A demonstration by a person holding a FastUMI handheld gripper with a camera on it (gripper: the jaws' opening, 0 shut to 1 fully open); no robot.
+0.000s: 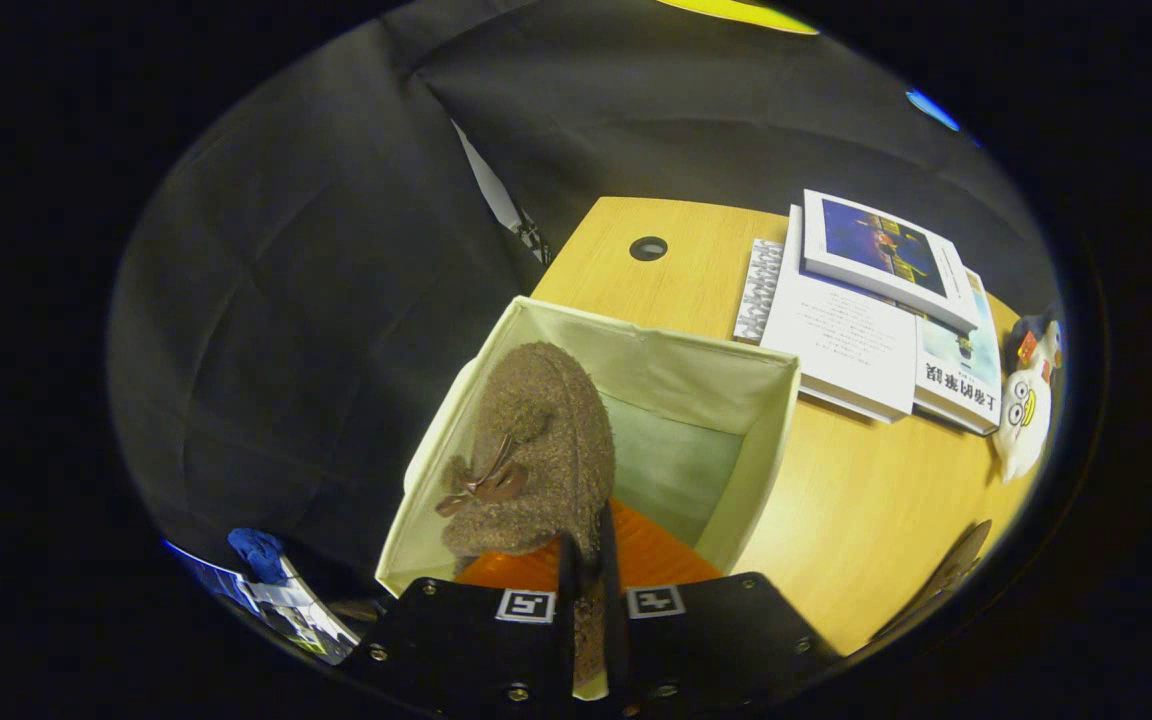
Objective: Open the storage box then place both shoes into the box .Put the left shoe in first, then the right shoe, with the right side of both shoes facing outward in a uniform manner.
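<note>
Hand-held gripper (591,560): fingers nearly together, pinching the rim of a brown fleecy shoe (531,450).
Shoe position: hanging over the open storage box (746,470), toe pointing away, close to the box's left wall.
Box contents: something orange (651,555) lies beneath the shoe; possibly a second shoe's sole, view unclear.
Box location: on the desk (856,500), beside stacked books (866,320).
Step advice: lower straight down, keep the shoe clear of the soft wall, confirm its right side faces outward before release.

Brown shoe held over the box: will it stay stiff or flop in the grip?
The shoe looks fuzzy and soft, so it probably sags a little. The tongs pinch only its rim, so it may swivel. It seems light; the fabric box likely won't tip.
</note>
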